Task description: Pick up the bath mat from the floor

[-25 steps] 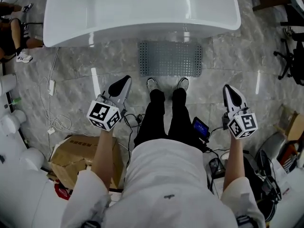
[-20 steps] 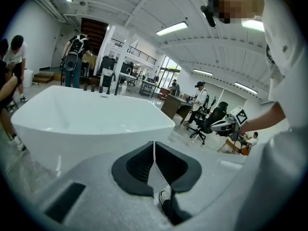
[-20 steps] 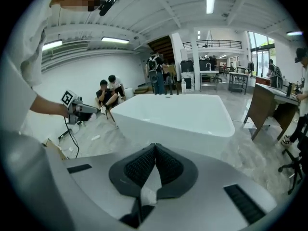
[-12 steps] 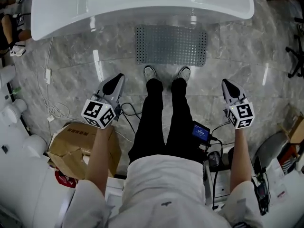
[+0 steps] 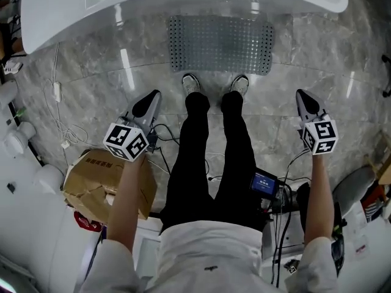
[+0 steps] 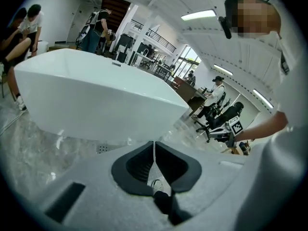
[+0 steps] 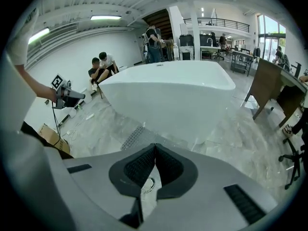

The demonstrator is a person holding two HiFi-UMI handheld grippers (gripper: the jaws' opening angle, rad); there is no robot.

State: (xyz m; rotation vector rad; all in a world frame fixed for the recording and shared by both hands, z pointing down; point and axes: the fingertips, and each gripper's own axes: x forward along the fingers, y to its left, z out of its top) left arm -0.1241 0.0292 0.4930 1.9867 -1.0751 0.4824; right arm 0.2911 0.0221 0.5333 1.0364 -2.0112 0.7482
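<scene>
A grey perforated bath mat (image 5: pixel 221 43) lies flat on the marble floor against the white bathtub (image 5: pixel 55 11), just beyond the person's shoes. A corner of the mat (image 7: pixel 133 137) shows in the right gripper view and a sliver of the mat (image 6: pixel 103 148) in the left gripper view. My left gripper (image 5: pixel 149 102) hangs left of the legs, well short of the mat, jaws shut and empty. Right of the legs my right gripper (image 5: pixel 303 99) is held at about the same height, also shut with nothing in it. Both tips point toward the tub.
A crushed cardboard box (image 5: pixel 101 182) sits at the lower left beside white cables (image 5: pixel 61 127) on the floor. Black cables and a small screen device (image 5: pixel 264 183) lie by the right leg. Other people (image 7: pixel 101 66) sit beyond the tub, and office chairs (image 6: pixel 219 121) stand farther off.
The view has shifted forward, so the tub and mat sit higher in the frame. Both grippers stay shut and keep their places beside the legs.
</scene>
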